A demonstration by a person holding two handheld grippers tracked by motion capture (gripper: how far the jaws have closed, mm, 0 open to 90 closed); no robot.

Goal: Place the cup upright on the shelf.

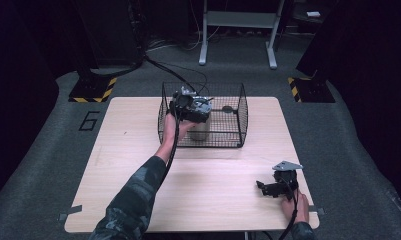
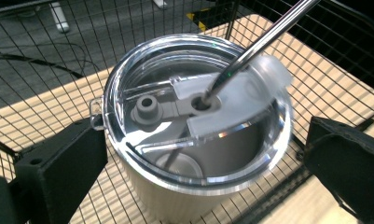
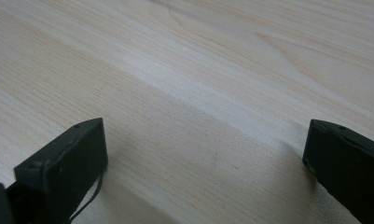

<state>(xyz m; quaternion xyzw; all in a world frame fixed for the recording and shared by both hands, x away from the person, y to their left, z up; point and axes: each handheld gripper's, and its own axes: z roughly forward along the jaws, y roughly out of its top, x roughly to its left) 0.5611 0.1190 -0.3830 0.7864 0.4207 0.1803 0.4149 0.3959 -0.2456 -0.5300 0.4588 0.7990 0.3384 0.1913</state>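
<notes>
A pale metal tumbler [image 2: 175,196] with a clear lid [image 2: 142,84] and a steel straw [image 2: 264,39] stands upright inside a black wire basket [image 1: 240,107]. My left gripper [image 2: 203,135] hangs over it, open, one jaw on each side of the cup. The left jaw is close against the cup wall, and a gap shows at the right jaw. From above, the left gripper [image 1: 190,107] reaches into the basket over the tumbler [image 1: 199,132]. My right gripper [image 1: 260,186] rests low over the table near its front right corner. It is open, with bare wood between its jaws [image 3: 205,135].
The basket stands at the back middle of the light wood table [image 1: 138,150], and its wire walls rise around the tumbler [image 2: 45,51]. A small dark object [image 1: 228,108] lies on the basket floor to the right. Beyond the table are a metal stand [image 1: 238,30] and cables on the floor.
</notes>
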